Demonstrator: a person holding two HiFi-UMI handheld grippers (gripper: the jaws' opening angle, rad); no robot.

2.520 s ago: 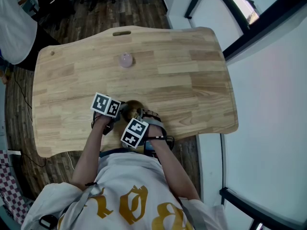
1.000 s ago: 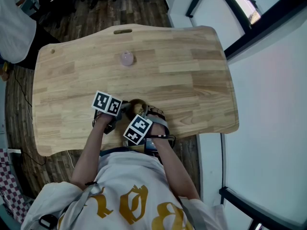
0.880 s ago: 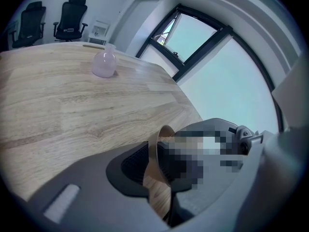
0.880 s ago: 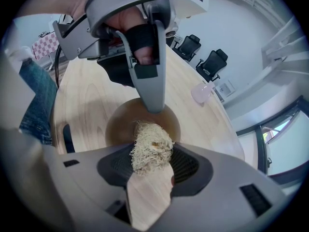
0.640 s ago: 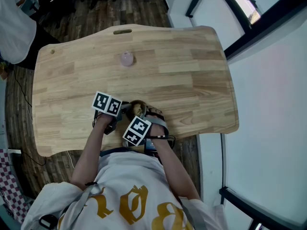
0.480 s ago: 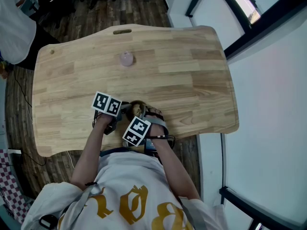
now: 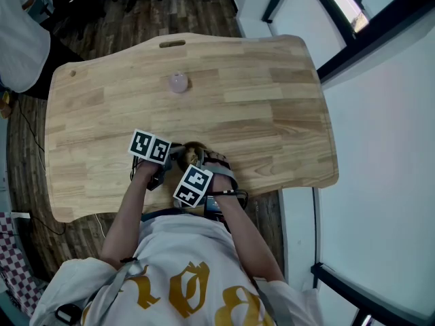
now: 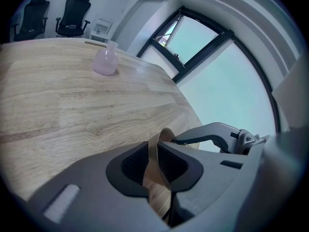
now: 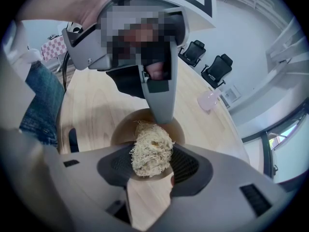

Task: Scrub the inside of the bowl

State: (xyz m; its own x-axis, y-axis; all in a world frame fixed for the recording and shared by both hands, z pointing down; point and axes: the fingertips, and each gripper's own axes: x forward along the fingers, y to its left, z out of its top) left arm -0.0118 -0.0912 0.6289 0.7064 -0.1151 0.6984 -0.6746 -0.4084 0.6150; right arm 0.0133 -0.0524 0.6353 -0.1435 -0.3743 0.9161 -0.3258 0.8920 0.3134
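A small brown bowl (image 7: 191, 152) sits near the table's front edge, between both grippers. In the left gripper view its thin rim (image 8: 154, 159) stands clamped between the dark pads of my left gripper (image 8: 155, 167). My right gripper (image 9: 150, 164) is shut on a pale fibrous scrubber (image 9: 151, 149), which hangs over the bowl (image 9: 123, 127) and reaches into it. The left gripper's finger (image 9: 161, 93) comes down onto the bowl's far rim in that view. In the head view both grippers (image 7: 158, 156) (image 7: 197, 172) crowd the bowl and hide most of it.
A small pink vase (image 7: 178, 82) stands at the back middle of the wooden table (image 7: 272, 114), seen also as the vase (image 8: 106, 60) in the left gripper view. Office chairs (image 8: 72, 16) stand beyond the table. The person's body is close to the front edge.
The right gripper has shifted slightly back and forth over the bowl with the scrubber. The left gripper and bowl stay in place.
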